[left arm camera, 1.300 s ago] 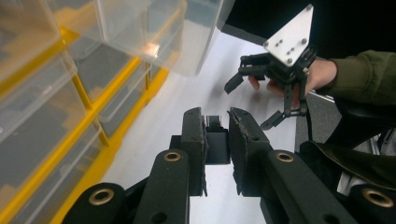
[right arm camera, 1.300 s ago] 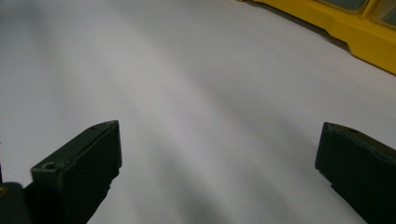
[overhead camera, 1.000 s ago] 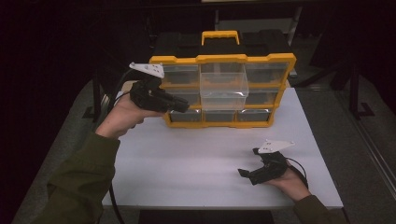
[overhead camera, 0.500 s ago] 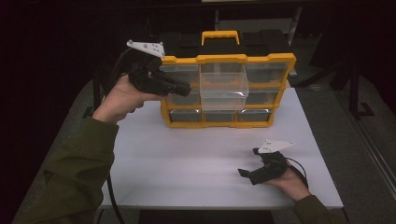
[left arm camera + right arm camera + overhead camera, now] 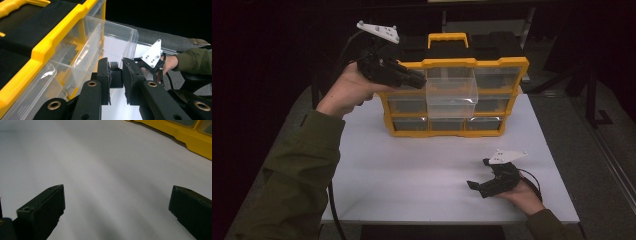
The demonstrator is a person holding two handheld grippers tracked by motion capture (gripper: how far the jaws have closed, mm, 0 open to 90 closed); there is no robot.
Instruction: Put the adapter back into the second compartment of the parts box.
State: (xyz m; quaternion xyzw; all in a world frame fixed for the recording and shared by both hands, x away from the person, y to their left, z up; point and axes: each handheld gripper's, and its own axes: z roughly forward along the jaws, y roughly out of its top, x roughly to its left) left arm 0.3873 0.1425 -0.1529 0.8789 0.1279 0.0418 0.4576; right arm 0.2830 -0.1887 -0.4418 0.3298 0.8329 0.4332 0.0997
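A yellow and black organizer case (image 5: 452, 63) stands upright at the back of the white table (image 5: 412, 170), with one clear drawer (image 5: 451, 95) pulled out of its middle column. My left gripper (image 5: 418, 78) is raised by the case's upper left corner, just left of that drawer. In the left gripper view its jaws (image 5: 115, 65) are shut on a small black part (image 5: 116, 79), right beside the open clear drawer (image 5: 117, 40). My right gripper (image 5: 479, 175) rests on the table at the front right, open (image 5: 117, 200), with nothing between its jaws.
The case has several other clear drawers, all pushed in, and a yellow handle (image 5: 447, 37) on top. Its yellow base (image 5: 190, 140) lies ahead of the right gripper. Bare white table stretches between the case and the front edge. The surroundings are dark.
My left hand has lifted its gripper from the height of the case's middle row up to its top edge. The right hand and gripper have stayed still.
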